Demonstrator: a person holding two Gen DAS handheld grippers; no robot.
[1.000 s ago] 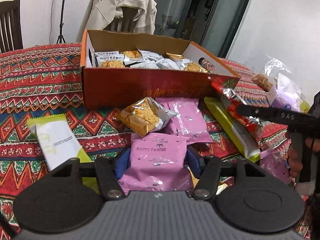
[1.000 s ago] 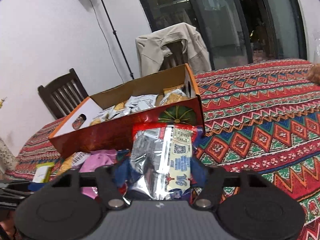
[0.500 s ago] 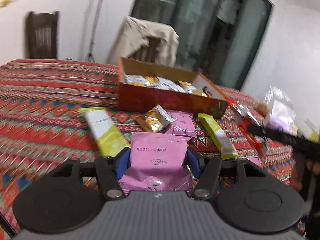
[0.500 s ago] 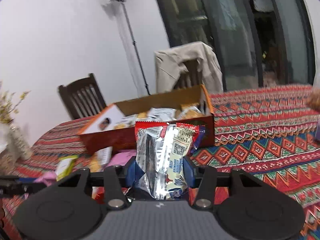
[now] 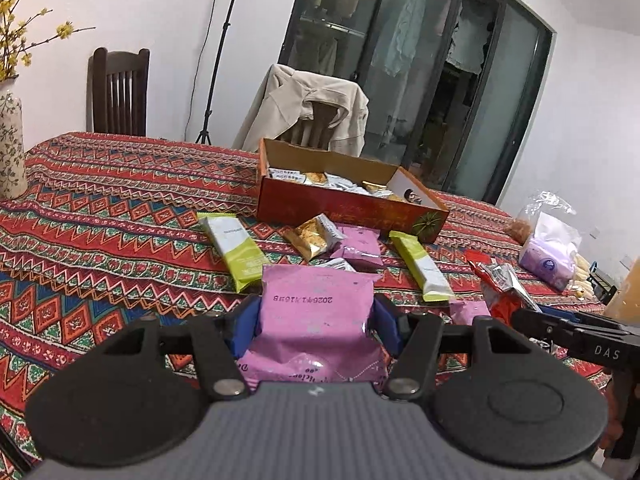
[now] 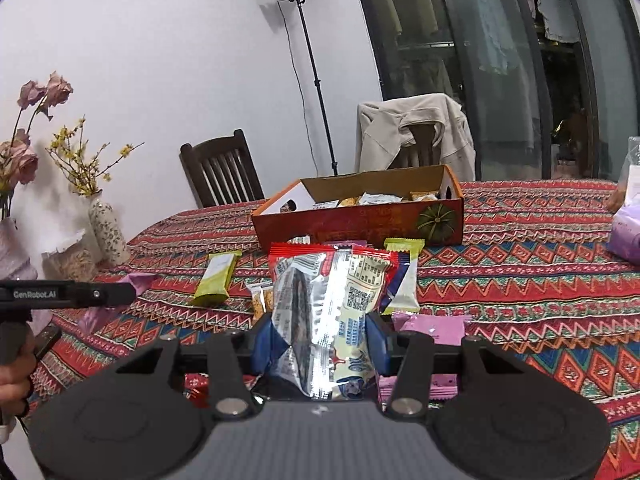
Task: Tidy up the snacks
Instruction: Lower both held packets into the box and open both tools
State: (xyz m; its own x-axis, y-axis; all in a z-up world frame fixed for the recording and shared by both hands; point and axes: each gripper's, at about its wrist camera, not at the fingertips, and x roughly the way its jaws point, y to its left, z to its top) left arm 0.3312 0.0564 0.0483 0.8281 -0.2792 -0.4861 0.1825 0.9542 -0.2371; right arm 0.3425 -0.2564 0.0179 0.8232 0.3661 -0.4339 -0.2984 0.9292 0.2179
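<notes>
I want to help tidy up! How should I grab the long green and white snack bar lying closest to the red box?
Take the long green and white snack bar across its narrow middle, coming from above. It lies flat on the patterned tablecloth, apart from the red cardboard box, and both long sides look free, so a gripper should fit.

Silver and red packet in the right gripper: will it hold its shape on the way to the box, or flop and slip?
The silver and red packet is creased foil standing tall above the right gripper, so its top probably flexes. It looks puffy and likely light. The glossy film may slide, though the jaws, which have just been closing, pinch it across its width.
</notes>
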